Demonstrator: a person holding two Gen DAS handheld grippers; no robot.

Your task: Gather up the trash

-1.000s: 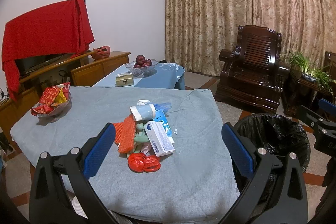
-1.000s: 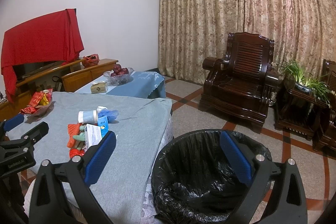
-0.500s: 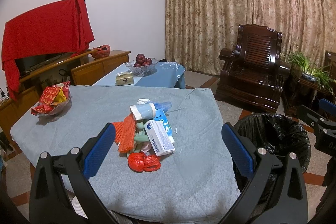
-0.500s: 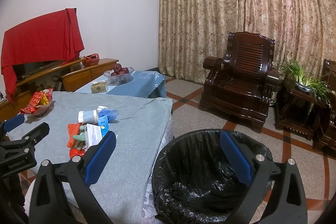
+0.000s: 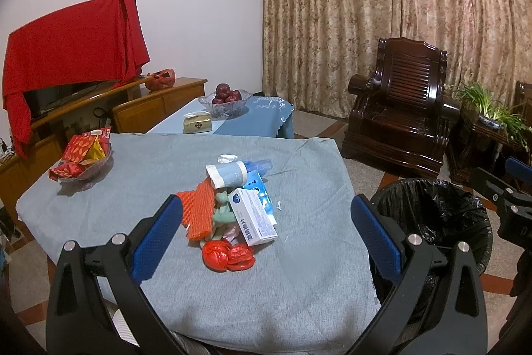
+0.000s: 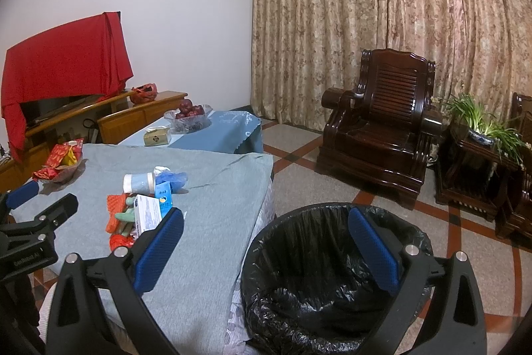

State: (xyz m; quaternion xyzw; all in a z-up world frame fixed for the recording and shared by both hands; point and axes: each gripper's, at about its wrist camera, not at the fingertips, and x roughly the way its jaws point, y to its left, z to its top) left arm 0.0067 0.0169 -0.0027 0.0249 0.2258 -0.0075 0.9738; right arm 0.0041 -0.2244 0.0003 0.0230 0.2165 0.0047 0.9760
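Patterned beige curtains and a dark carved wooden armchair close off the back of the room, and nearer stands a table under a grey cloth. Near the cloth's middle lies the trash pile: a white medicine box atop an orange ribbed sheet, a crumpled red wrapper, a pale blue paper cup on its side and a blue plastic bag. Just beside the table's right edge stands a bin lined with a black bag. The left gripper hangs above the table's near side, jaws spread wide and empty; the right gripper hangs over the bin, likewise spread and empty
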